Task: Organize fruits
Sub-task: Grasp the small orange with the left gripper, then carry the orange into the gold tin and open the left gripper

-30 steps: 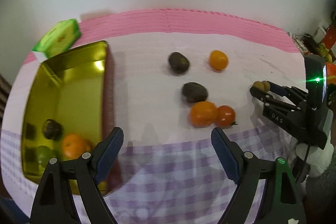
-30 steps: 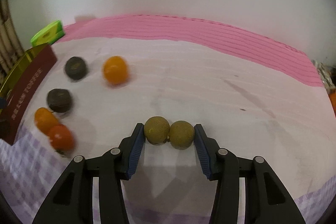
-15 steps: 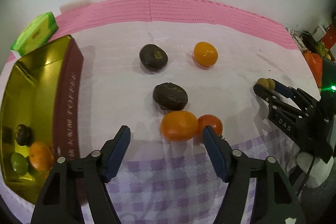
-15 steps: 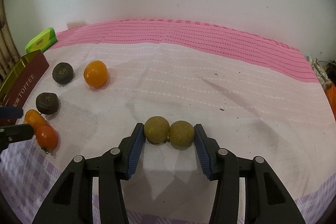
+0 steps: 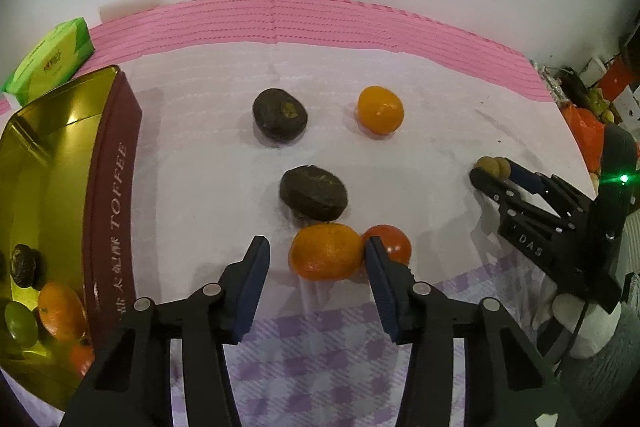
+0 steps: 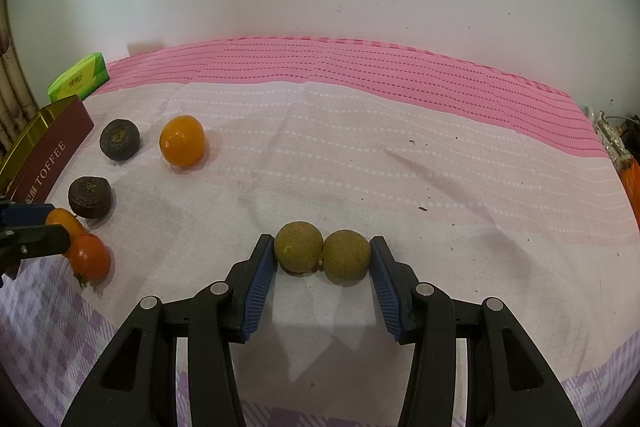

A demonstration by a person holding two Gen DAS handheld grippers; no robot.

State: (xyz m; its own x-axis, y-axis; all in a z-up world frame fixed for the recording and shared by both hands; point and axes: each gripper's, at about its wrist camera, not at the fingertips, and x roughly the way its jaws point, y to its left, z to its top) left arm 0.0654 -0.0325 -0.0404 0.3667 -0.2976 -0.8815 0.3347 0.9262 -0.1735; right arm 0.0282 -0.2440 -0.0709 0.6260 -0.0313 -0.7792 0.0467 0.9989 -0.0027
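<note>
Gold-lined toffee tin at the bench's left holds four fruits. On the cloth lie two dark fruits, two oranges, one tomato. Left tool, jaws just closing, straddles one orange; right tool clamps two longans.

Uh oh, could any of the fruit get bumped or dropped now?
Maybe. The left gripper has just been closing around the orange mandarin, and the red tomato touches it, so a finger could shove the tomato away. The right gripper pinches two brown-green fruits side by side; one might pop out.
</note>
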